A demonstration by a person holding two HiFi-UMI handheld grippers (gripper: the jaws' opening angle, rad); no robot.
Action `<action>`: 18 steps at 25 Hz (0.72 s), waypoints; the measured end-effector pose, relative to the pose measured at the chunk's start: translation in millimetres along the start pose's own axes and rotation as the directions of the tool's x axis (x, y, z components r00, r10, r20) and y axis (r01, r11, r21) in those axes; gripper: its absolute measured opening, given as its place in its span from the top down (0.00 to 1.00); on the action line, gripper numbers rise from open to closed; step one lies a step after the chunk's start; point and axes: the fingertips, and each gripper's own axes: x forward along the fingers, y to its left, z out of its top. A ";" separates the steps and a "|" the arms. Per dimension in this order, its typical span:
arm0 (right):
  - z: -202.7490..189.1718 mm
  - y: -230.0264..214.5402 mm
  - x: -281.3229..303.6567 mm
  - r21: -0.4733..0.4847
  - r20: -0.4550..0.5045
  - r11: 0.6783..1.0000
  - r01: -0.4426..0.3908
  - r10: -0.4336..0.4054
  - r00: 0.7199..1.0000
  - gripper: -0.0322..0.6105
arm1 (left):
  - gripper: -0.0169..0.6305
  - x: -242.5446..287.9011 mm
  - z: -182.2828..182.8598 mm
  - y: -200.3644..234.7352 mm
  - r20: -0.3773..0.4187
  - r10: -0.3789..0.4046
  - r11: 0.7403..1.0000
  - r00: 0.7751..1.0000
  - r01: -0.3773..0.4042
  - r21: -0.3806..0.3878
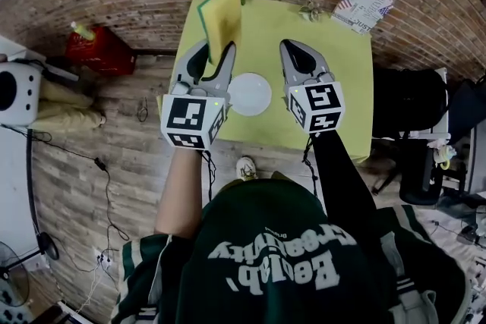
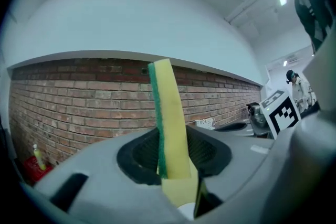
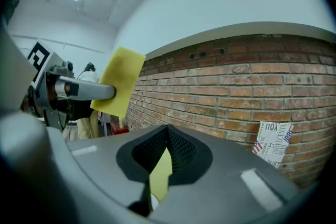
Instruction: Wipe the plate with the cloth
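Head view first: the white plate (image 1: 249, 93) sits on the yellow-green table (image 1: 349, 49). The left hand-held gripper (image 1: 218, 53) hangs just left of the plate, clamped on a yellow sponge (image 1: 220, 19) with a green scouring face, which serves as the task's cloth. The sponge rises beyond the plate's far-left side and does not touch it. The right hand-held gripper (image 1: 292, 49) hovers just right of the plate, jaws together. A printed paper (image 1: 362, 5) lies well beyond the plate, at the table's far right corner.

Over to the left gripper view: the jaws of the left hand-held gripper (image 2: 176, 155) pinch the lower end of the sponge (image 2: 170, 123), which stands upright and edge-on with its green face to the left. A white sliver low between the jaws may be the plate, but it is too small to be sure.

Now the right gripper view: the right hand-held gripper (image 3: 167, 136) is closed tip to tip with nothing in it, and only table colour shows through the gap. The sponge (image 3: 118, 81) is up at the left.

On progress, the sponge is in hand, but it is clear of the plate, so all the wiping looks to be left. It has to come down onto the plate and be rubbed across it.
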 end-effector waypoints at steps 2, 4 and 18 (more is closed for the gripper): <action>0.9 1.7 2.8 -0.001 0.000 1.000 0.000 0.000 1.000 0.93 | 0.77 2.0 2.9 -1.2 -0.002 -0.023 1.000 1.000 0.023 0.016; 0.5 1.7 4.6 0.003 -0.001 1.000 0.007 -0.007 1.000 0.93 | 0.77 3.6 0.7 -2.0 -0.008 -0.045 0.999 0.999 0.045 0.010; -11.6 -23.4 0.3 0.042 0.004 0.999 0.016 -0.017 1.000 0.93 | 0.77 18.6 -12.8 -12.5 -0.044 -0.042 0.998 0.998 0.044 0.039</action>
